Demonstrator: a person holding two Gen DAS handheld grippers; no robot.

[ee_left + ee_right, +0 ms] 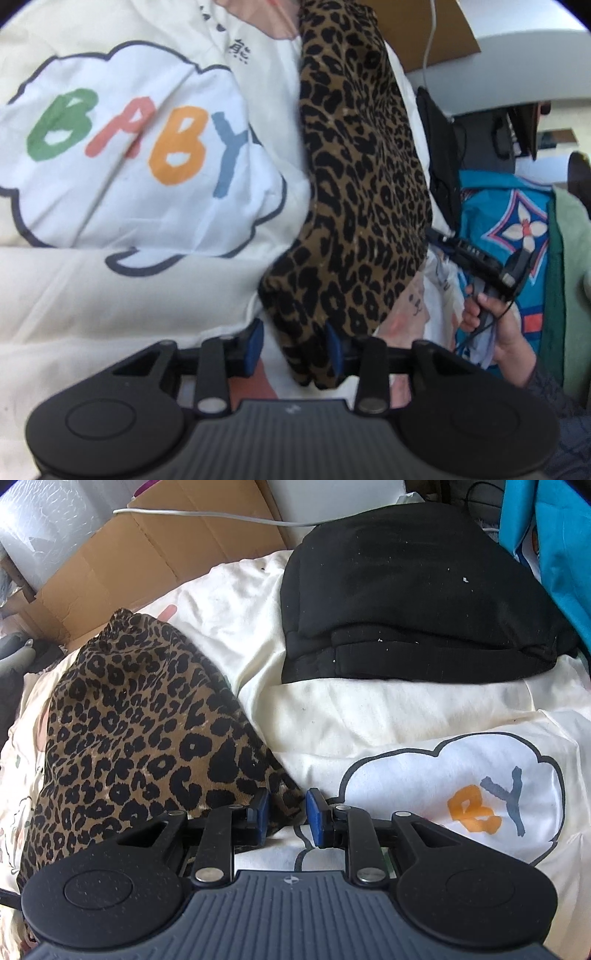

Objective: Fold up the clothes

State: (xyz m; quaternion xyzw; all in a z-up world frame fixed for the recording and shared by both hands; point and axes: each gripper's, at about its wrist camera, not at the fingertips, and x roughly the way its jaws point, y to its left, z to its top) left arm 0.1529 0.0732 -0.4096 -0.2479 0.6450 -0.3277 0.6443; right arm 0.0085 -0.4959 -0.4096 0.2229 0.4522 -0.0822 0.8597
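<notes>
cream bedding printed with a cloud and the coloured letters "baby" fills both views, with flattened cardboard and a white cable along the top of the right wrist view. a leopard-print garment runs from the top centre of the left wrist view down to the bottom centre, where its lower end lies between the blue pads of the left gripper; the jaws stand partly apart and the pads do not press the cloth. in the right wrist view the same garment lies at left, one corner reaching into the narrow gap of the right gripper, whose pads are also apart. a folded black garment rests at upper right. a hand grips a black handle at lower right of the left wrist view, beside blue patterned fabric.
</notes>
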